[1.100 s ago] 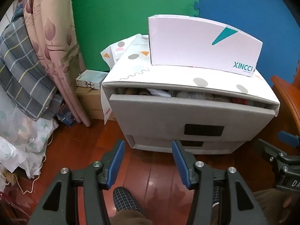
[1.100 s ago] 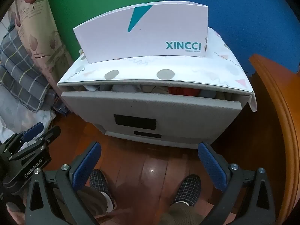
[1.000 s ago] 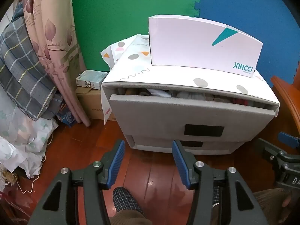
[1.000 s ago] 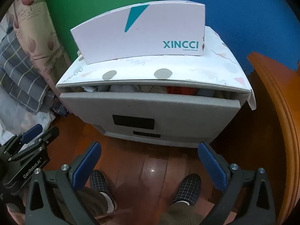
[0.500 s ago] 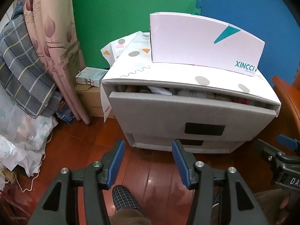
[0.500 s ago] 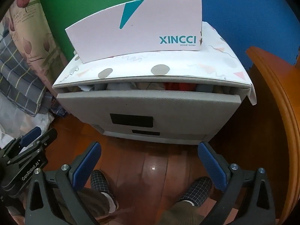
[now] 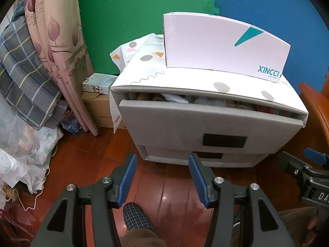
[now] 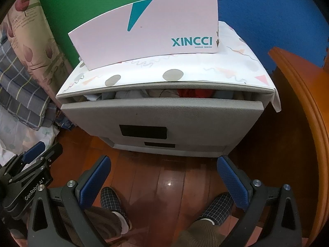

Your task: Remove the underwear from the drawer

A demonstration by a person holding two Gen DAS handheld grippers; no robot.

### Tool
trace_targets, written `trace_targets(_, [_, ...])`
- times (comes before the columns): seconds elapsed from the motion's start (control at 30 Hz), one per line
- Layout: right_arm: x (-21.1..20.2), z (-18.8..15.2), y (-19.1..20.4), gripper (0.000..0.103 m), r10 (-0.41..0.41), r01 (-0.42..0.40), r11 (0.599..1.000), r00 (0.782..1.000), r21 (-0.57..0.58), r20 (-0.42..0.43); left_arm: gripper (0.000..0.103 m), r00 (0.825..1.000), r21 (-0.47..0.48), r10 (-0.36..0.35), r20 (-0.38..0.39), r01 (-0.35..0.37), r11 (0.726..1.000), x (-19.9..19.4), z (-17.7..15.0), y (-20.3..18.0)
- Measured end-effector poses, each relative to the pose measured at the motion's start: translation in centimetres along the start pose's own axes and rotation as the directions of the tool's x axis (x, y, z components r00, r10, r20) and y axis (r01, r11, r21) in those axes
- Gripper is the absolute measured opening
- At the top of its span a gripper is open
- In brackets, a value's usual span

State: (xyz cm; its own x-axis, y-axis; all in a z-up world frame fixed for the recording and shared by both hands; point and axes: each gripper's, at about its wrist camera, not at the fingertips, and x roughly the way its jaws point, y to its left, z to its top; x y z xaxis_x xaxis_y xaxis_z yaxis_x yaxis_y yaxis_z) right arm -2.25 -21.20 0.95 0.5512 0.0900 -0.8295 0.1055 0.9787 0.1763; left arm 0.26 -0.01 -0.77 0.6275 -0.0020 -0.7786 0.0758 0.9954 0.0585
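Observation:
A grey drawer unit stands on the wooden floor; its top drawer [image 7: 205, 121] [image 8: 162, 113] is pulled partly out. Folded clothes [image 7: 176, 98] [image 8: 160, 93] fill the gap, white, grey and a red piece [image 8: 195, 92]; I cannot tell which is underwear. My left gripper [image 7: 162, 178] is open and empty, low in front of the unit's left half. My right gripper [image 8: 163, 180] is wide open and empty, low before the unit's front. Each gripper shows at the edge of the other's view.
A white XINCCI box [image 7: 224, 45] [image 8: 148, 28] sits on the unit's patterned cloth top. Curtain and plaid fabric [image 7: 30, 65] hang left, cardboard boxes [image 7: 98, 103] beside the unit. An orange wooden piece [image 8: 298, 107] stands right. The person's slippered feet [image 8: 115, 201] are below.
Both grippers have moved a little closer to the drawer unit and slightly higher; the drawer's opening shows more. Both jaws stay open as before.

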Motion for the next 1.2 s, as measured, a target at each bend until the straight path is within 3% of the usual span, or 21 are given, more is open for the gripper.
trace_targets(1.2, [0.33,-0.04,0.05,0.102,-0.008,0.008,1.0,1.0,0.005,-0.011,0.054,1.0,0.003,0.002,-0.004,-0.002,1.0,0.1,0.19,0.1])
